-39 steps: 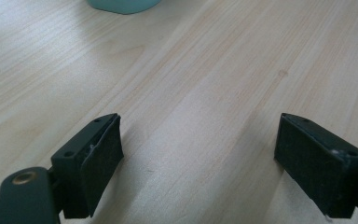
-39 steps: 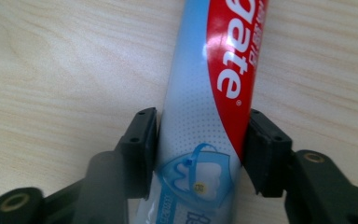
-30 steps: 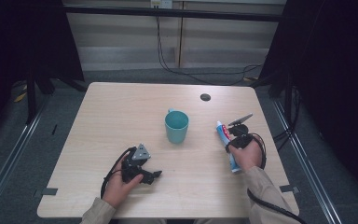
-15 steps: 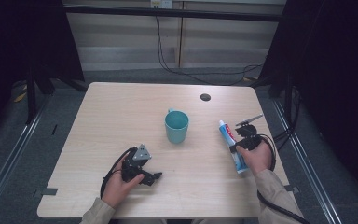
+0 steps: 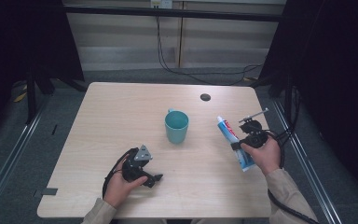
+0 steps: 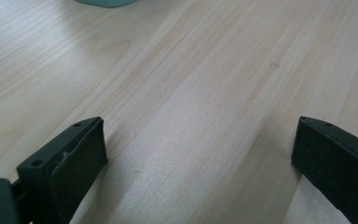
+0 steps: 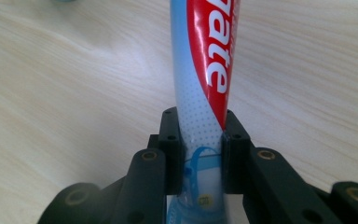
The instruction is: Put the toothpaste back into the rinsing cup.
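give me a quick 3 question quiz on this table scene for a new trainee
1. True or false: the right gripper is shut on the toothpaste tube.
2. What stands near the middle of the table? A. a teal mug B. a glass bottle C. a red bowl
3. Fill in: the left gripper has its jaws ____ over bare wood.

Key:
1. True; the jaws press the tube from both sides in the right gripper view.
2. A; the teal mug stands upright between the two hands.
3. Open; nothing lies between them.
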Available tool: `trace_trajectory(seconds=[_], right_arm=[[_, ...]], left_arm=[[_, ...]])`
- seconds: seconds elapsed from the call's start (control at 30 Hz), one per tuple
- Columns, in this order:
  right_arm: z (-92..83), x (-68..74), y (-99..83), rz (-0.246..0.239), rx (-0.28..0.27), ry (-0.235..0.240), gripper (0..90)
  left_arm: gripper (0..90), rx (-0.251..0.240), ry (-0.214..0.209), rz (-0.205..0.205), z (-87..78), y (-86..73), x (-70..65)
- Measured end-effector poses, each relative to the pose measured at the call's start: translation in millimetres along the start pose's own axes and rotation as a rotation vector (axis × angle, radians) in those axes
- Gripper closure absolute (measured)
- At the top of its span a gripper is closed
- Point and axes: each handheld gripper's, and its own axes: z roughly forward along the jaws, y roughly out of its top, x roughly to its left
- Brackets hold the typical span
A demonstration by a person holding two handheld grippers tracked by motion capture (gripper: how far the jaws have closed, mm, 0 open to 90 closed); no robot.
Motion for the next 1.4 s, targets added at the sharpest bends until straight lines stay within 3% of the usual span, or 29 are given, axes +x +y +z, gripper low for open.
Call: trace_trajectory(seconds=[0.13, 0.23, 0.27, 0.33, 0.57, 0.67, 0.93, 1.4], right_arm=[[-6.2, 3.1, 2.9, -0.024, -0.003, 0.011, 75.2], [-12.2, 4.1, 5.0, -0.027, -0.022, 0.041, 75.2], [-13.5, 4.5, 5.4, -0.044, -0.021, 0.037, 75.3], [-17.0, 7.7, 6.6, -0.063, -0.018, 0.025, 75.2], [-25.6, 12.8, 5.8, -0.095, -0.021, 0.052, 75.1], [-29.4, 12.3, 6.2, -0.098, -0.032, 0.069, 75.1], [-36.1, 15.9, 8.8, -0.121, -0.024, 0.078, 75.0], [-32.9, 34.0, 16.7, -0.188, 0.006, 0.105, 75.0]], left_arm=[[6.6, 0.004, 0.014, -0.011, -2.0, 0.7, 1.0], [17.2, 0.003, 0.013, -0.015, -4.8, 1.9, 2.4], [16.7, 0.023, -0.001, -0.009, -6.6, 2.4, 2.5], [16.9, 0.018, -0.009, -0.005, -7.0, 2.2, 1.4], [16.2, 0.036, -0.014, 0.045, -15.0, 14.4, 1.5], [16.2, 0.031, -0.004, 0.047, -20.6, 23.0, 2.9], [16.4, 0.062, 0.010, 0.107, -29.8, 39.8, 6.4], [16.5, 0.073, 0.039, 0.161, -39.4, 58.8, 10.2]])
